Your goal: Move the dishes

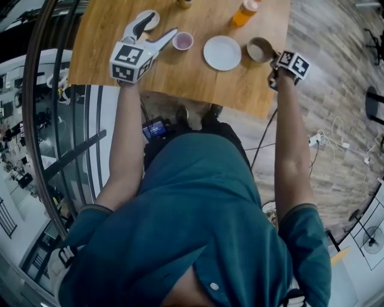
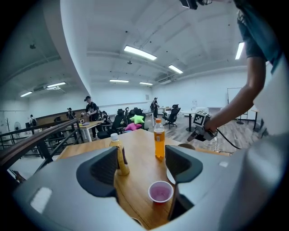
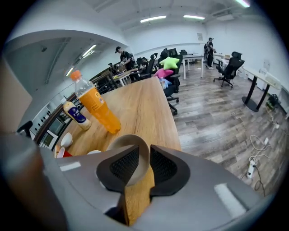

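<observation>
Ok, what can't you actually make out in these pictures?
Head view: the small bottle is cut off by the top edge.
Left gripper view: the white plate is mostly hidden behind one of the fingers.
Right gripper view: the brown bowl's near side is hidden by the fingers gripping its rim.

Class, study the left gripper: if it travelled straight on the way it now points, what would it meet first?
The small pink cup, most likely: it stands on the table in line with the left gripper's open jaws, nearer than the orange bottle. Height is unclear, so it might pass over.
</observation>
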`<control>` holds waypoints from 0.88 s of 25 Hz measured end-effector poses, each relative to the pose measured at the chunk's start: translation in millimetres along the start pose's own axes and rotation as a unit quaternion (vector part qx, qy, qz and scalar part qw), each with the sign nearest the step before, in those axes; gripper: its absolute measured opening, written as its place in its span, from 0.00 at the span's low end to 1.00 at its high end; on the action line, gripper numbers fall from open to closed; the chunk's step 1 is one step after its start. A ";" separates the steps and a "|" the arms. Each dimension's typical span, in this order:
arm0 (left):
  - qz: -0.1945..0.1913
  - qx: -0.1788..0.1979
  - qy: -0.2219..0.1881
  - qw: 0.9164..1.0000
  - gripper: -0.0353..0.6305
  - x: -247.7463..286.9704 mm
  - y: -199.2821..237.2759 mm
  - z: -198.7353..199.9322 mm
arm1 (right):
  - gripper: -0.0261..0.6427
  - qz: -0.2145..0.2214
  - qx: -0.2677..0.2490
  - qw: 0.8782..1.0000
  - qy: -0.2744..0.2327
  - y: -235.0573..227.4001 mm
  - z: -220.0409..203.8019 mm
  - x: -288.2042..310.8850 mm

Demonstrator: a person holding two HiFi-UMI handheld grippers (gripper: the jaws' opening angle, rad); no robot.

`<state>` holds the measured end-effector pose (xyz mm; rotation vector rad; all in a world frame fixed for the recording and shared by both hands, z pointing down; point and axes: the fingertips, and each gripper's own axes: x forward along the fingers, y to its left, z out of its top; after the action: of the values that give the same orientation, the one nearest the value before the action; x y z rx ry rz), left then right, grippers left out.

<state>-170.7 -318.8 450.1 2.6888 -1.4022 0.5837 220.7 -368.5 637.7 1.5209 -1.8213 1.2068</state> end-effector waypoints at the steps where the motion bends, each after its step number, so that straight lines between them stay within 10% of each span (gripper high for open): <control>1: 0.002 0.002 -0.005 1.000 0.54 -3.6 2.1 5.4 | 0.13 -0.002 -0.007 1.000 -0.013 3.4 5.8 -7.2; 11: 0.008 0.005 -0.068 0.998 0.47 -46.3 15.9 71.0 | 0.13 0.063 -0.061 0.983 -0.162 101.3 72.7 -109.7; 22: -0.024 -0.004 -0.115 0.993 0.43 -80.4 4.7 125.6 | 0.13 0.190 -0.173 0.927 -0.273 257.6 104.5 -233.1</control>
<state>-177.7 -286.2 304.7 2.8505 -1.3775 0.2709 58.1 -335.0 315.2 1.4229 -2.6249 0.5675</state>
